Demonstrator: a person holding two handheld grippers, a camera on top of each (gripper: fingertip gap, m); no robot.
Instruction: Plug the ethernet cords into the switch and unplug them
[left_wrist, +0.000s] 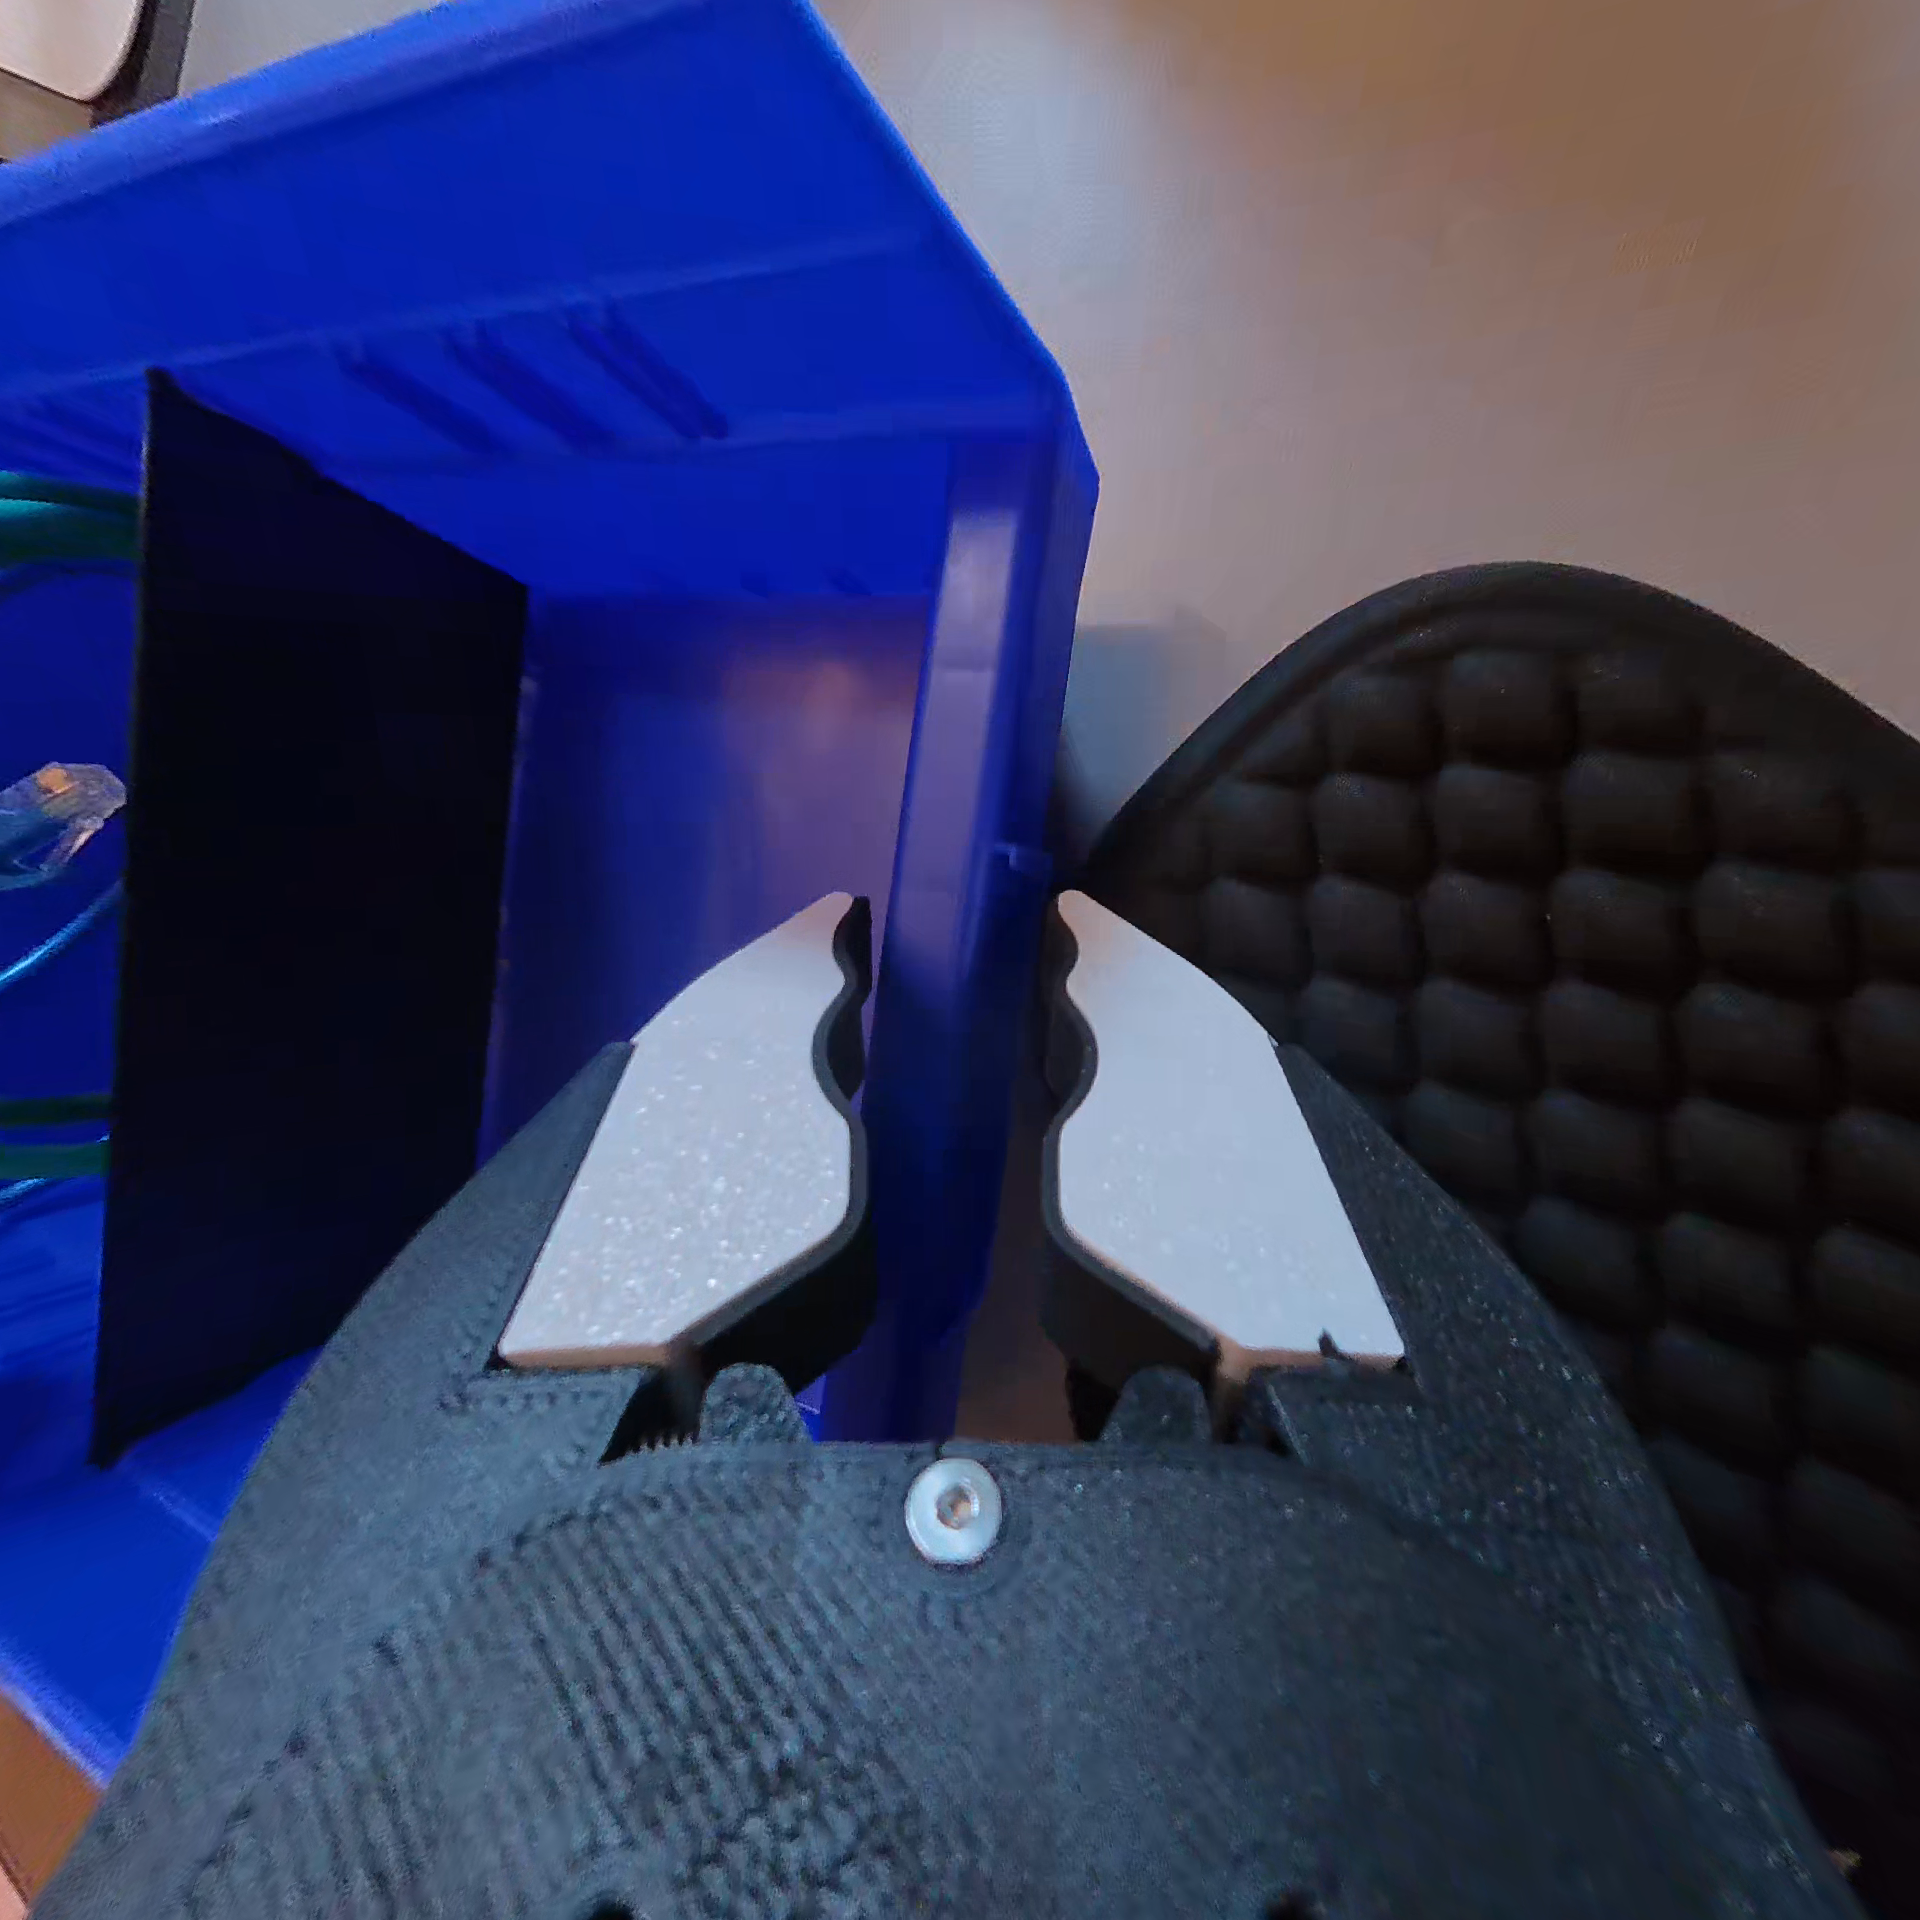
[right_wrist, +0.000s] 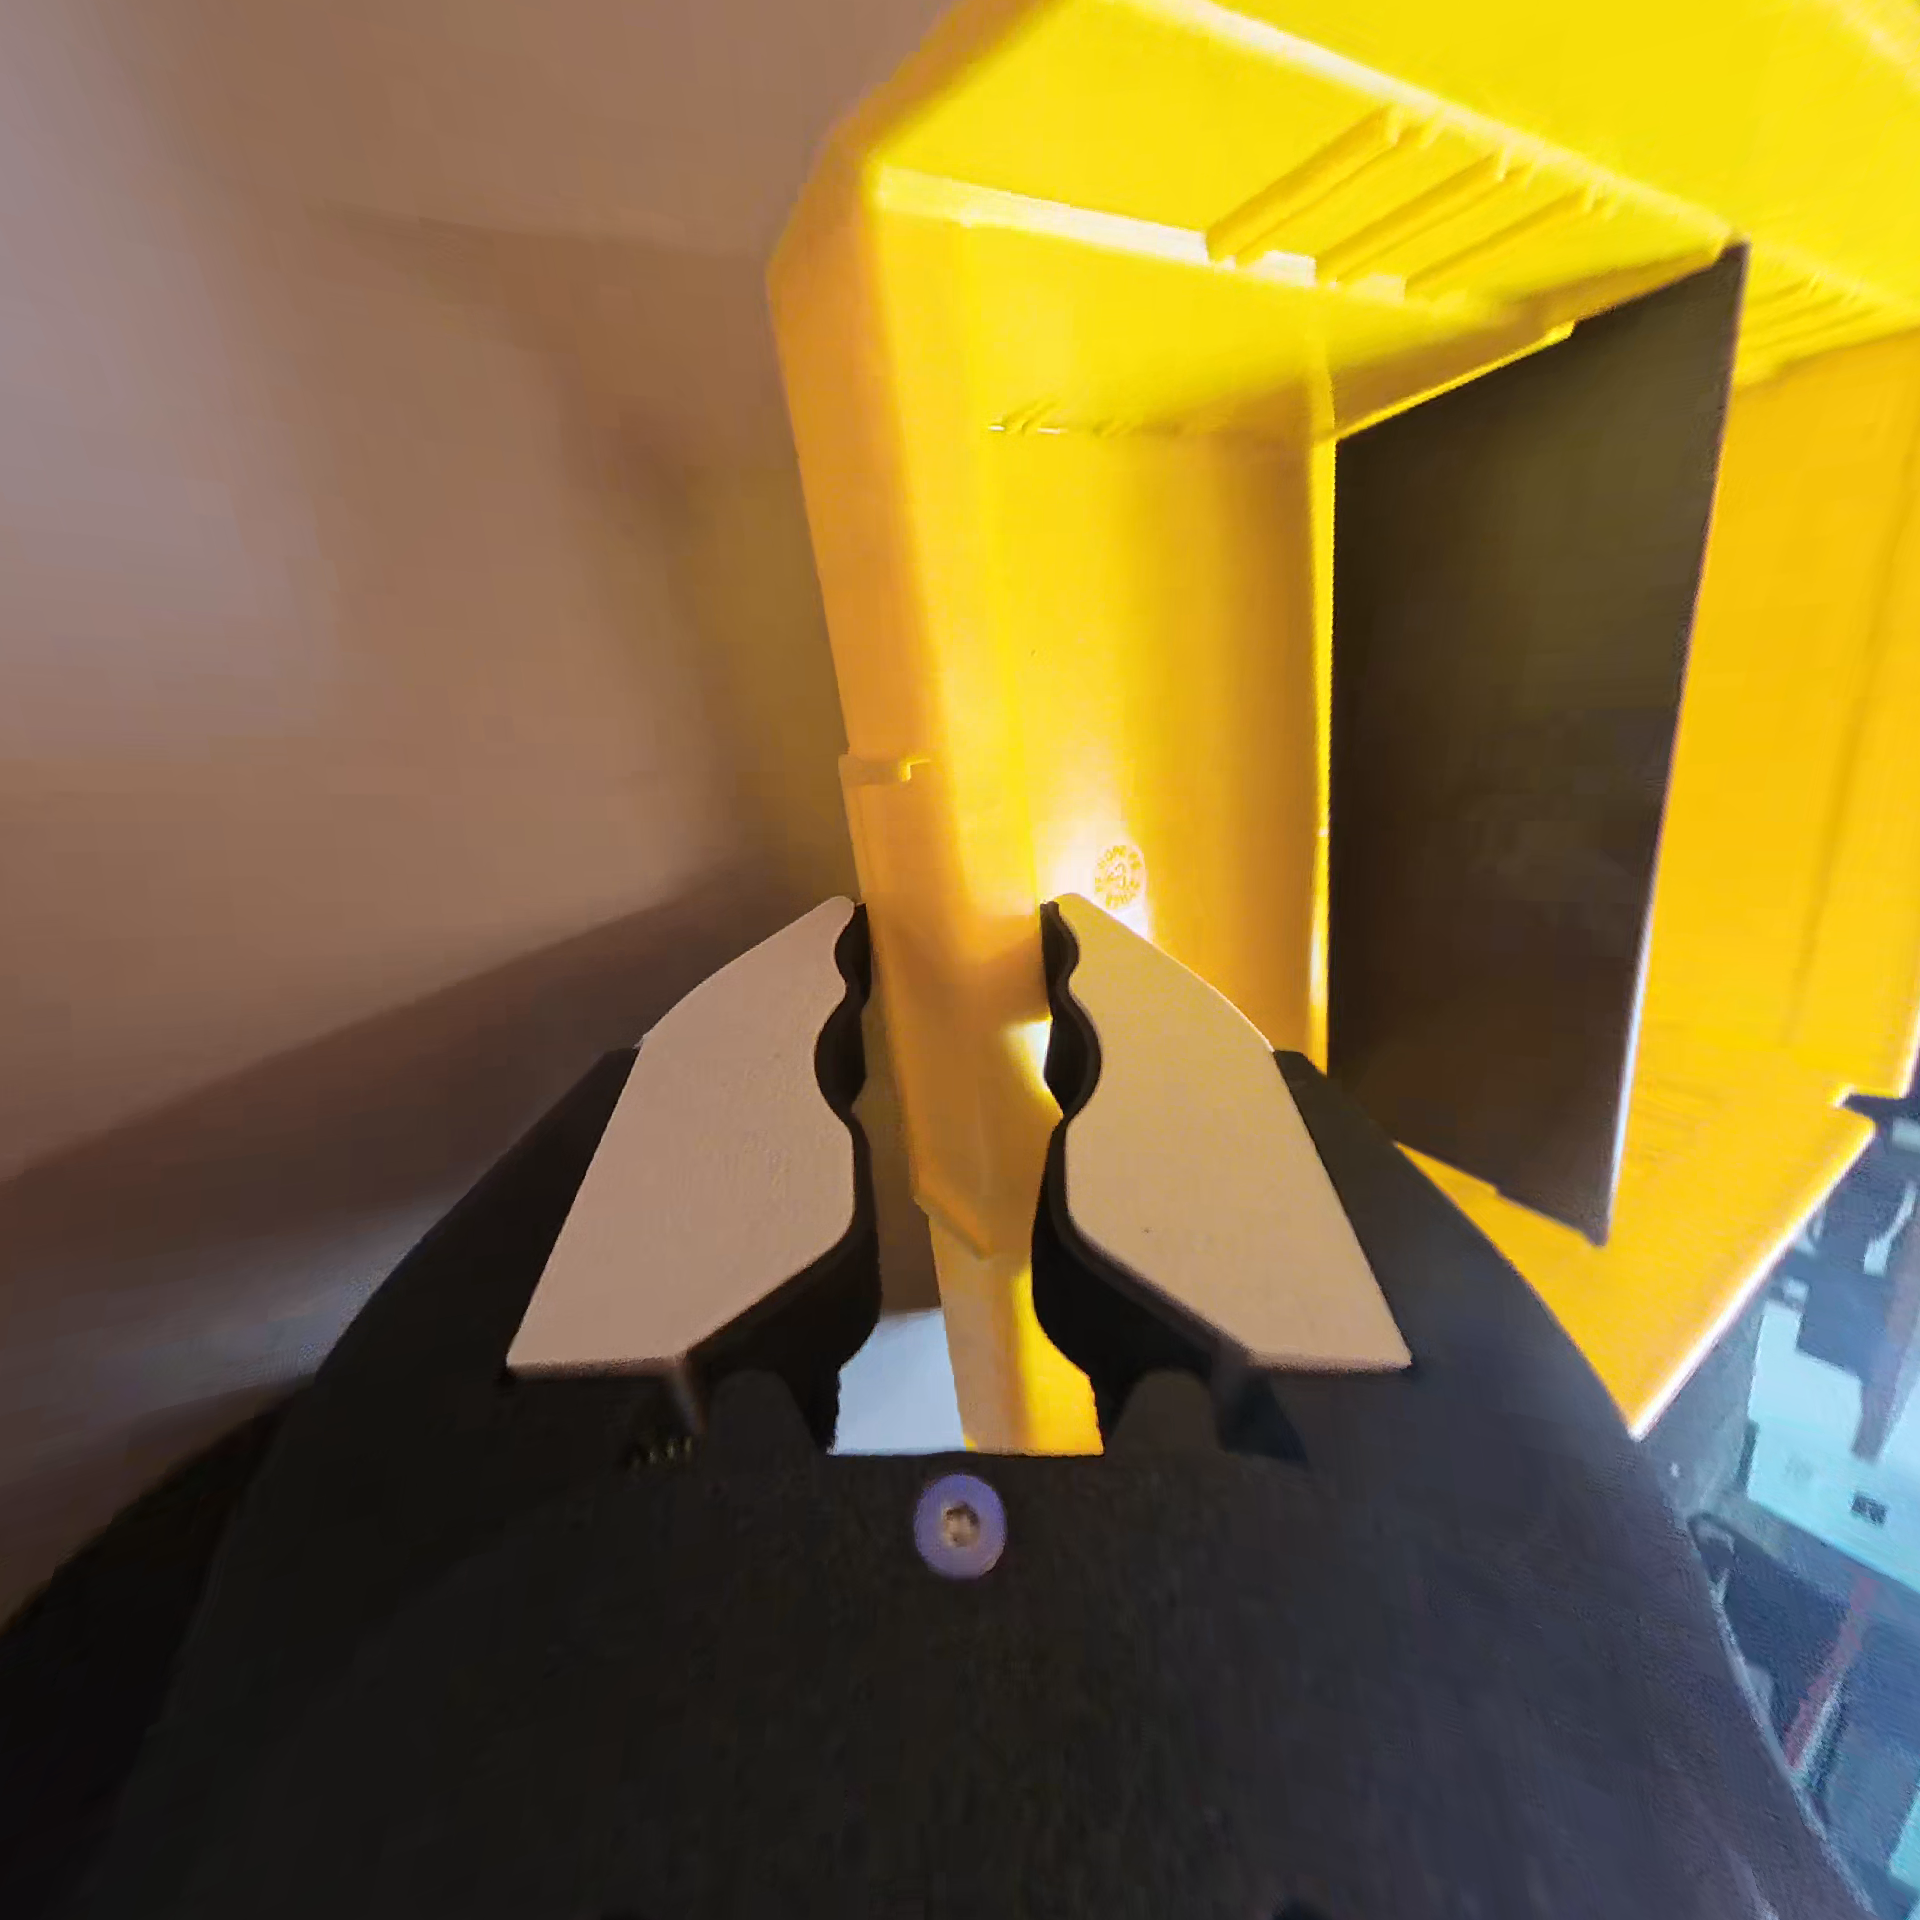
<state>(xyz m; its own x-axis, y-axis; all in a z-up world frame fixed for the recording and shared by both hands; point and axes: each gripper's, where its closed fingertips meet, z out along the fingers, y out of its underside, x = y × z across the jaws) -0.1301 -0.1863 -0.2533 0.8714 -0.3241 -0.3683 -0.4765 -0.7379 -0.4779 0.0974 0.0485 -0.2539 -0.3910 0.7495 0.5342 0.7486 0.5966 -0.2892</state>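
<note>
In the left wrist view my left gripper (left_wrist: 956, 904) is shut on the right side wall of a blue plastic bin (left_wrist: 966, 727), one finger inside and one outside. A black divider (left_wrist: 312, 883) stands inside the bin. Past it, at the left edge, lie a clear ethernet plug (left_wrist: 57, 821) and green and blue cords (left_wrist: 62, 520). In the right wrist view my right gripper (right_wrist: 951, 909) is shut on the left side wall of a yellow plastic bin (right_wrist: 914, 727), which also holds a dark divider (right_wrist: 1507, 779). No switch shows in either view.
A black padded chair seat (left_wrist: 1558, 987) lies right of the blue bin. The light wooden table top (left_wrist: 1455, 312) spreads behind it. Right of the yellow bin, far below, is a cluttered floor area (right_wrist: 1829, 1455). A beige surface (right_wrist: 364, 520) fills the left. Some 35 cm of space lies between my two pairs of fingers.
</note>
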